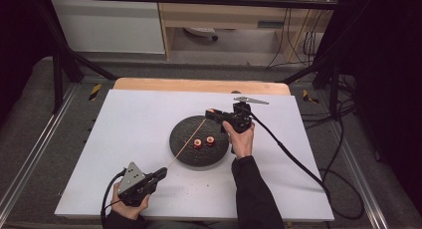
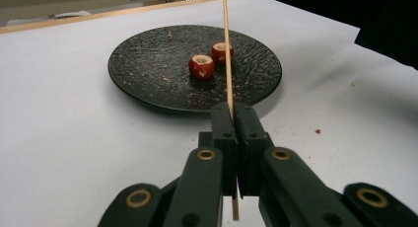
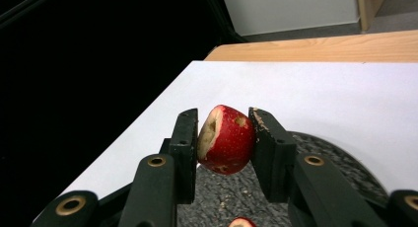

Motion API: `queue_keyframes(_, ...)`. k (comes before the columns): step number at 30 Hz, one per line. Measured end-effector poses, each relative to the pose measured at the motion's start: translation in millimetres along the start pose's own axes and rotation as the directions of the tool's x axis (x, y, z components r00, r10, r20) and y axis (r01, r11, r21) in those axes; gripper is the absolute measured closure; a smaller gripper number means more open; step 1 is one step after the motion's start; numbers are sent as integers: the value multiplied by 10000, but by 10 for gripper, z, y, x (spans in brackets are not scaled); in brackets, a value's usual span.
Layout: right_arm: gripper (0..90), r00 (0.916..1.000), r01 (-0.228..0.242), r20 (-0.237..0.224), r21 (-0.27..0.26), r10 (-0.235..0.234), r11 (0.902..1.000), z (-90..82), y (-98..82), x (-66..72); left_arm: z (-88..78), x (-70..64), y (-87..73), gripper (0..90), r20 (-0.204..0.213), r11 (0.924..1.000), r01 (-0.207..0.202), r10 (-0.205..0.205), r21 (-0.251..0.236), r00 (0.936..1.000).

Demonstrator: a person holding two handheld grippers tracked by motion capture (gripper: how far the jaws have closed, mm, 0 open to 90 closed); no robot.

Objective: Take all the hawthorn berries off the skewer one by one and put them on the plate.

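Your left gripper [image 2: 231,119] pinches the thin wooden skewer [image 2: 227,49]; your right gripper [image 3: 224,138] clamps a cored red fruit [image 3: 226,139] above the round black plate [image 1: 179,144], seemingly at the skewer's tip. Next, thread it on squarely.

white table [image 1: 124,139], black plate [image 1: 181,154] (crumbs)
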State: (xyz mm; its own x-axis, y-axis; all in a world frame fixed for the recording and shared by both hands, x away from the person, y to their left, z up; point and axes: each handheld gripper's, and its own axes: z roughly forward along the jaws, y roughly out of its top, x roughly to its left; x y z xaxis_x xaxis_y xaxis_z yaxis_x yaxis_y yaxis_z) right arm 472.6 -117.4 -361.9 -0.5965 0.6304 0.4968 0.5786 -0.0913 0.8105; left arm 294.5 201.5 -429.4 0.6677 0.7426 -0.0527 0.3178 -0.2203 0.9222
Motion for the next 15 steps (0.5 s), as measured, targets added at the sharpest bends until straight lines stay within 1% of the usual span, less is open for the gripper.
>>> queue_keyframes(4, 660, 9996, 26, 271, -39, -25, 10000, -55, 19, -62, -1, 5, -1, 883, -16, 10000, 24, -24, 9, 10000)
queue_keyframes(8, 660, 9990, -72, 446, -55, 74, 10000, -112, 8, -123, 3, 7, -4, 883, -36, 10000, 36, -36, 23, 10000)
queue_keyframes(9, 660, 9988, -9, 491, -23, 10, 10000, -118, -3, -136, 2, 7, -3, 883, -43, 10000, 40, -39, 22, 10000)
queue_keyframes(12, 660, 9987, 71, 510, 189, -80, 9998, -117, -72, -145, -2, 18, -2, 883, -90, 10000, 80, -80, 11, 9999)
queue_keyframes(15, 660, 9983, 253, 506, 537, -280, 9982, -88, -185, -132, -5, 28, -2, 883, -118, 9999, 145, -145, 0, 9998)
